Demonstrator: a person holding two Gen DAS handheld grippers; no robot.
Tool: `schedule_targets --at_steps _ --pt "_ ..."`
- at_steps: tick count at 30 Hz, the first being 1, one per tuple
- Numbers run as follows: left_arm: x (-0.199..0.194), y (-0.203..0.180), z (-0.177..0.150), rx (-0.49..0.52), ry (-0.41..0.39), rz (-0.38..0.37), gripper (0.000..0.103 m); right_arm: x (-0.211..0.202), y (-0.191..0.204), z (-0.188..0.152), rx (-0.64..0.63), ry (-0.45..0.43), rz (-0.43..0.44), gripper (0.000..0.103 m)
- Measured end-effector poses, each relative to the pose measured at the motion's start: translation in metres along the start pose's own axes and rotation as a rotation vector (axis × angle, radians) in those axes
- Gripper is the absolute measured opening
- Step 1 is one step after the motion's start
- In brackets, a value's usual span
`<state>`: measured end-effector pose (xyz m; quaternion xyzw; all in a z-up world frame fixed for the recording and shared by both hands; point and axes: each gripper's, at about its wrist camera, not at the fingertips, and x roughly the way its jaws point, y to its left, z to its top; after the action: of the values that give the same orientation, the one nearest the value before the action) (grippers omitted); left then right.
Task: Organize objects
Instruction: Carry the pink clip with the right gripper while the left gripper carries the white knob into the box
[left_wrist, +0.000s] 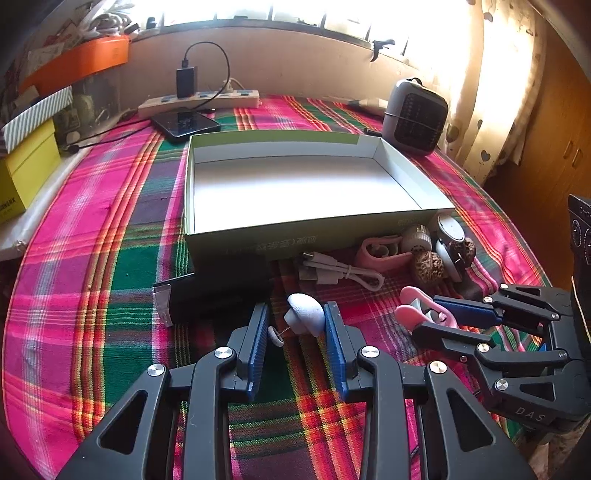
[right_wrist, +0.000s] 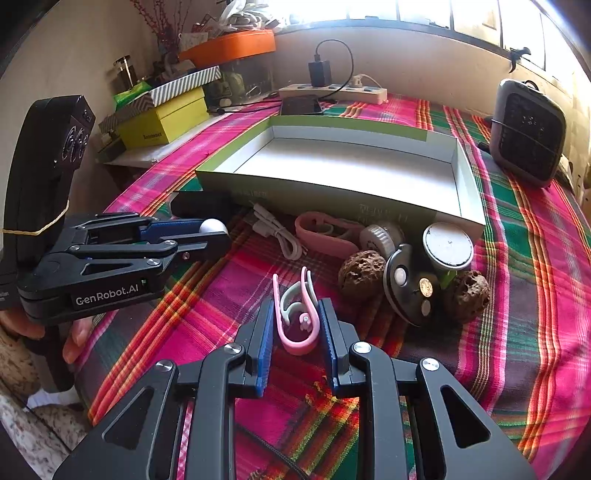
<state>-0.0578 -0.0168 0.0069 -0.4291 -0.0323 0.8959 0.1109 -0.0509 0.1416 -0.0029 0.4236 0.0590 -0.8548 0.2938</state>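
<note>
We have two things bracketed at once. In the left wrist view, our left gripper (left_wrist: 295, 328) has a small white rounded piece with a thin wire stem (left_wrist: 304, 314) between its blue pads. The right-hand pad touches it, while the left-hand pad shows a gap, so we judge the jaws narrowed around it but not clamped. In the right wrist view, our right gripper (right_wrist: 295, 332) straddles a pink and white ear-hook-shaped clip (right_wrist: 297, 317) low in the middle of the frame, with the pads close on both sides; we cannot tell whether they press it yet.

The goal, as we read it, is the shallow green cardboard box with a white inside (left_wrist: 317, 229), lying open and empty across the middle of both views. Against its near wall sit the other loose things: a coiled white USB cable (left_wrist: 340, 273), a second pink clip (right_wrist: 325, 232), two rough brown walnuts (right_wrist: 360, 277), a round white-topped tin (right_wrist: 447, 245) and a black oval device (right_wrist: 404, 284).

To do this step well, we should finish closing evenly, so the rounded piece does not squirt out sideways and the springy clip does not twist. We should lift straight up above the box wall before travelling, and keep the grippers apart, since they work side by side over the plaid tablecloth (left_wrist: 110, 229).
</note>
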Motion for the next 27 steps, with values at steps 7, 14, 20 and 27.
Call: schedule_targets --at_steps 7,14,20,27 --pt "-0.008 -0.003 0.007 0.015 -0.023 -0.005 0.028 -0.008 -0.001 0.006 0.009 -0.028 0.008 0.025" --pt "-0.016 -0.002 0.022 0.011 -0.051 -0.017 0.028 -0.017 -0.006 0.024 0.037 -0.066 0.003 0.025" --pt "-0.017 0.007 0.046 0.004 -0.078 -0.017 0.028 -0.018 -0.012 0.048 0.054 -0.082 -0.015 0.025" --pt "-0.004 0.021 0.074 -0.011 -0.078 -0.010 0.028 -0.010 -0.017 0.074 0.044 -0.077 -0.045 0.025"
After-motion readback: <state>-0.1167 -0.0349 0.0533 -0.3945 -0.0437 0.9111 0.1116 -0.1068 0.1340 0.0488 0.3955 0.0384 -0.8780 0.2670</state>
